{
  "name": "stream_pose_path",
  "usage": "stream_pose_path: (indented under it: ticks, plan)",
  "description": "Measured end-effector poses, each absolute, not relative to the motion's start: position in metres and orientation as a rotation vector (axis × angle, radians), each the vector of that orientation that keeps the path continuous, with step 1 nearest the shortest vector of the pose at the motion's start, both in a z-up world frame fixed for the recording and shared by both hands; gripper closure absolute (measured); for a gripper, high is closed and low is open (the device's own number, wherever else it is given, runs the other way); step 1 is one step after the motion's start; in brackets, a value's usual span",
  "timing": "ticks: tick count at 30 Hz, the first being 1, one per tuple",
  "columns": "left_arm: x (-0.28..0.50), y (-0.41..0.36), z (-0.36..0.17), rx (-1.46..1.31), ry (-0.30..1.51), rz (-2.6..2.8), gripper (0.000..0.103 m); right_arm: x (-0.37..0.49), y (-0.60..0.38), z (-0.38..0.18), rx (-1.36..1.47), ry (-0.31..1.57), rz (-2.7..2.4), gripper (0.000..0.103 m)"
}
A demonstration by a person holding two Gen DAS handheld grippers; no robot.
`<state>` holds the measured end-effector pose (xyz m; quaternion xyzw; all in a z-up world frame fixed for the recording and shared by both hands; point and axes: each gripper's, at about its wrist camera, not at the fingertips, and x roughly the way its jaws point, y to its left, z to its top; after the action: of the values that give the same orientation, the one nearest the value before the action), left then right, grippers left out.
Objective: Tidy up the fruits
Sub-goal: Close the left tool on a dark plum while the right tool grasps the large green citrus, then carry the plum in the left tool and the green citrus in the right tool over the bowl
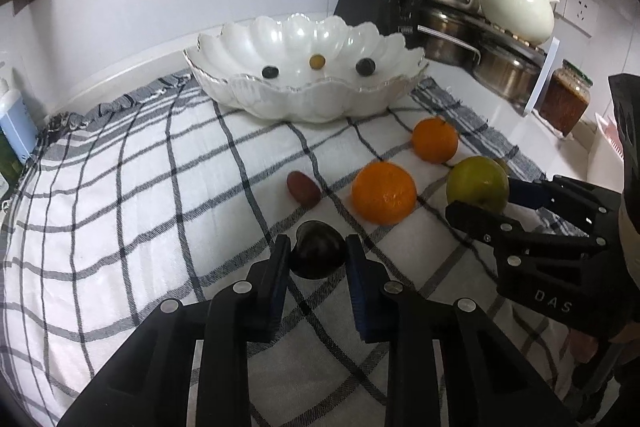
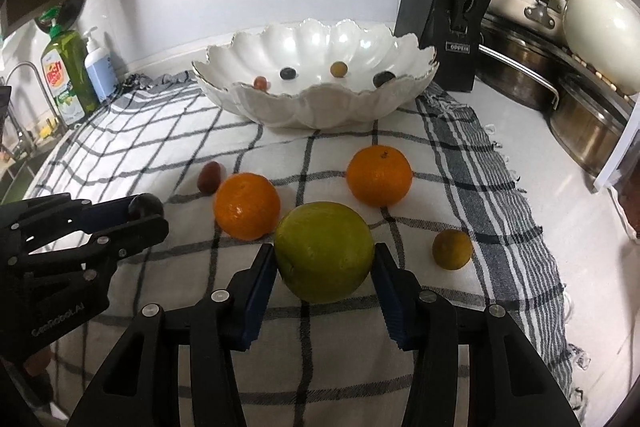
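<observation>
Low centre: left gripper (image 1: 318,259) clamped on dark plum (image 1: 318,249); right gripper (image 2: 324,269) pinching green fruit (image 2: 324,251).

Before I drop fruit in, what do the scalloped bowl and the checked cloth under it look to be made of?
Scalloped bowl: probably glazed ceramic or porcelain, possibly glass; hard, glossy white with bright highlights and a thin gilt-looking rim. Checked cloth: woven fabric, likely cotton; matte, visible weave, wrinkles at the far edge and frayed fringe on the right side.
</observation>
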<state>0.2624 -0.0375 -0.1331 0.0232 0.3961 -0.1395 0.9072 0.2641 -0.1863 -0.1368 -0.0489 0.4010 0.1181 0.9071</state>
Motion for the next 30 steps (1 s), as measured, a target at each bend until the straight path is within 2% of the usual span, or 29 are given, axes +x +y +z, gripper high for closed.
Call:
stream_pose_path:
  ticks: [30]
  plan:
    - [0.257, -0.032, -0.043, 0.046, 0.547, -0.282, 0.075, 0.256, -0.186, -0.047, -0.049, 0.604, 0.226, 0.053]
